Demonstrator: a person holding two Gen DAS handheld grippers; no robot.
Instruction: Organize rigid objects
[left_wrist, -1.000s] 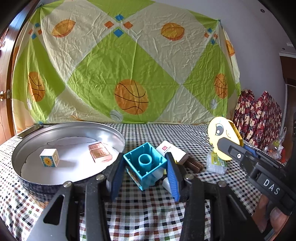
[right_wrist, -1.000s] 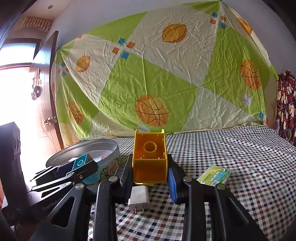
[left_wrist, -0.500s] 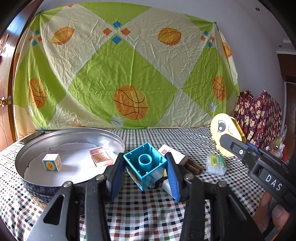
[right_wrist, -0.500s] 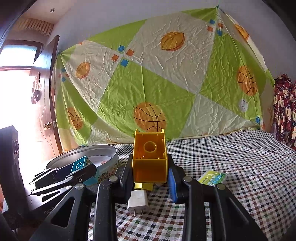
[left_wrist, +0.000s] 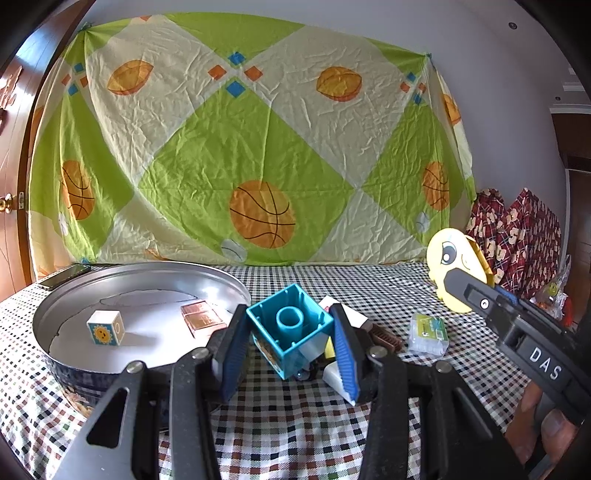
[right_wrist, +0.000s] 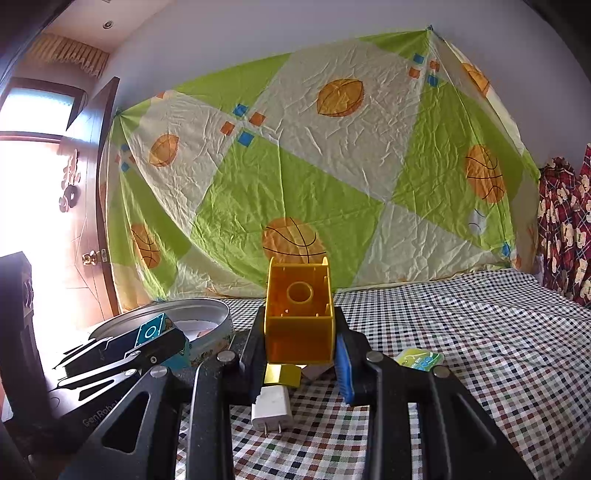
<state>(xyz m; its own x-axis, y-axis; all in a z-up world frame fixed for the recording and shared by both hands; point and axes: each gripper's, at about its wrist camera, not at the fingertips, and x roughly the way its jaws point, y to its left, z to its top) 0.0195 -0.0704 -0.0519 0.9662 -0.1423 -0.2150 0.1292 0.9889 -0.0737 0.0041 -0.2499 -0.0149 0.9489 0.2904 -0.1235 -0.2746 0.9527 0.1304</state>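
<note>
My left gripper (left_wrist: 290, 338) is shut on a blue hollow toy brick (left_wrist: 290, 328), held just right of a round metal tin (left_wrist: 55, 354). The tin holds a white sun-picture cube (left_wrist: 105, 326) and a copper-coloured block (left_wrist: 201, 321). My right gripper (right_wrist: 301, 350) is shut on a yellow hollow toy brick (right_wrist: 299, 325), lifted above the checkered cloth. The right gripper's body also shows in the left wrist view (left_wrist: 517, 332), and the left gripper in the right wrist view (right_wrist: 122, 354) with the blue brick (right_wrist: 149, 330).
On the checkered cloth lie a white charger plug (right_wrist: 271, 406), a small yellow block (right_wrist: 282, 374), a green packet (right_wrist: 419, 360), a clear box (left_wrist: 428, 330), a brown bar (left_wrist: 386, 336), a white box (left_wrist: 354, 317) and a yellow cartoon toy (left_wrist: 458, 266). A phone (left_wrist: 62, 277) lies far left.
Both grippers have risen slightly while keeping their bricks; the table and tin sit lower in both views. Neither grip has changed.
</note>
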